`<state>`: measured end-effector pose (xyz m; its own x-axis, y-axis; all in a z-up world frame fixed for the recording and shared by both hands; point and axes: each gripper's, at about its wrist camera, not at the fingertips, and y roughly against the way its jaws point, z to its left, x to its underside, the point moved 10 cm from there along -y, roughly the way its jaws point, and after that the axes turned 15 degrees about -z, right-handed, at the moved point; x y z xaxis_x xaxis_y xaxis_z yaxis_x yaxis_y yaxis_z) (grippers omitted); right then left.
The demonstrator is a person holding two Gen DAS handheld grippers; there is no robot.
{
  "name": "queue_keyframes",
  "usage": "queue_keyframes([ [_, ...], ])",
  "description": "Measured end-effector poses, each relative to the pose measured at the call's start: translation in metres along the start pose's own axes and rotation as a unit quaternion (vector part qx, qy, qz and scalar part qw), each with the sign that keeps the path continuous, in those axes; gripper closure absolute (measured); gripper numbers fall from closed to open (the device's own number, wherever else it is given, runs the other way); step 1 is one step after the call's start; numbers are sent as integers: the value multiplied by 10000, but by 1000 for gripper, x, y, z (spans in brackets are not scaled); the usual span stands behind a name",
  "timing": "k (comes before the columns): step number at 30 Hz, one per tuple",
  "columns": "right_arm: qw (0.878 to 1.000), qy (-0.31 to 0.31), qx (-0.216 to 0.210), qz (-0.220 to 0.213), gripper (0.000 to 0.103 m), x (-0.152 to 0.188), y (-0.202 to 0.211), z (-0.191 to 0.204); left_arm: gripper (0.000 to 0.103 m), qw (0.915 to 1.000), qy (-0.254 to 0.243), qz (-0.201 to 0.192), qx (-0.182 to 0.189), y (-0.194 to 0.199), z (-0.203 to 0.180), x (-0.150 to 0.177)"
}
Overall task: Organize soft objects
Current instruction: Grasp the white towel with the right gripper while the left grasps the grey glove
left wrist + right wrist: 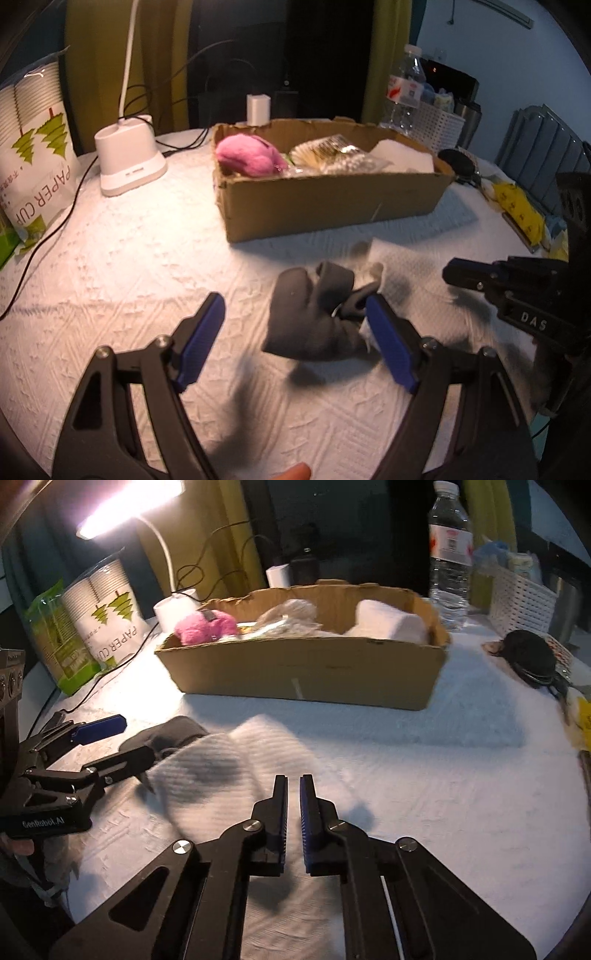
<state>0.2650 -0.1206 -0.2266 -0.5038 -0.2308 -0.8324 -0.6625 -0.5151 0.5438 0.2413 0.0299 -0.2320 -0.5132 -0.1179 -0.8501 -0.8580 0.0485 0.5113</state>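
Already boxed: pink plush (248,154) and white cloth (388,622) in cardboard box (332,199); outstanding: grey sock (314,314) between wide left gripper (295,343) fingers, white sock (236,768) on counter (147,277), right gripper (293,812) fingers narrow, gripping nothing visible.

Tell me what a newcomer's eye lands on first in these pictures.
The bright desk lamp glaring at upper left, then the pink plush at the left end of the cardboard box in the middle of the table. Nearer the cameras, a grey sock lies between the open left gripper's fingers.
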Motion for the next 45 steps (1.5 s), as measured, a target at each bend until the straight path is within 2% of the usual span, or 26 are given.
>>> queue_keyframes([
  [2, 10000, -15, -17, 33, 71, 1, -2, -2, 23, 10000, 20, 7, -19, 0, 1, 0],
  [3, 10000, -12, -17, 39, 39, 2, -3, -3, 23, 10000, 35, -1, -30, 0, 2, 0],
  [4, 10000, 2, -37, 42, 20, 2, -4, -3, 23, 10000, 48, -6, -31, 0, 3, 0],
  [5, 10000, 31, -68, 47, 19, 3, -6, -1, 23, 10000, 55, -8, -28, 1, 3, 0],
  [10, 9993, 145, -243, 259, 19, 10, -20, 15, 23, 10000, 52, -15, -18, 2, 6, 0],
  [14, 9981, 551, -46, 263, 20, 12, -26, 27, 23, 9999, 110, -2, -27, 2, 10, 1],
  [15, 9982, 550, -59, 250, 31, 12, -26, 28, 23, 9999, 113, 1, -26, 2, 11, 2],
  [16, 9981, 567, -40, 235, 48, 11, -25, 27, 23, 9999, 112, 9, -30, 2, 11, 2],
  [17, 9981, 578, -16, 203, 59, 10, -24, 25, 23, 9999, 117, 17, -28, 1, 12, 2],
  [18, 9984, 528, -30, 192, 83, 9, -23, 23, 23, 9999, 120, 20, -20, 1, 11, 3],
  [19, 9988, 466, -46, 173, 90, 8, -21, 21, 23, 9999, 108, 25, -14, 1, 11, 3],
  [27, 9994, 247, 150, -203, 94, -8, 7, -8, 23, 9999, -41, 83, 62, -5, -3, 2],
  [35, 9960, 18, 756, -467, 94, -24, 36, -70, 23, 9991, -227, 211, 297, -19, -29, -1],
  [36, 9956, 4, 804, -472, 94, -24, 37, -75, 22, 9986, -287, 303, 310, -23, -32, 2],
  [37, 9955, 2, 830, -461, 94, -23, 38, -78, 17, 9982, -342, 387, 302, -27, -33, 6],
  [39, 9962, 9, 772, -408, 94, -21, 36, -77, 13, 9973, -425, 530, 277, -32, -38, 13],
  [45, 9989, 138, 429, -83, 91, -3, 13, -48, 13, 9954, -484, 771, 316, -39, -44, 25],
])
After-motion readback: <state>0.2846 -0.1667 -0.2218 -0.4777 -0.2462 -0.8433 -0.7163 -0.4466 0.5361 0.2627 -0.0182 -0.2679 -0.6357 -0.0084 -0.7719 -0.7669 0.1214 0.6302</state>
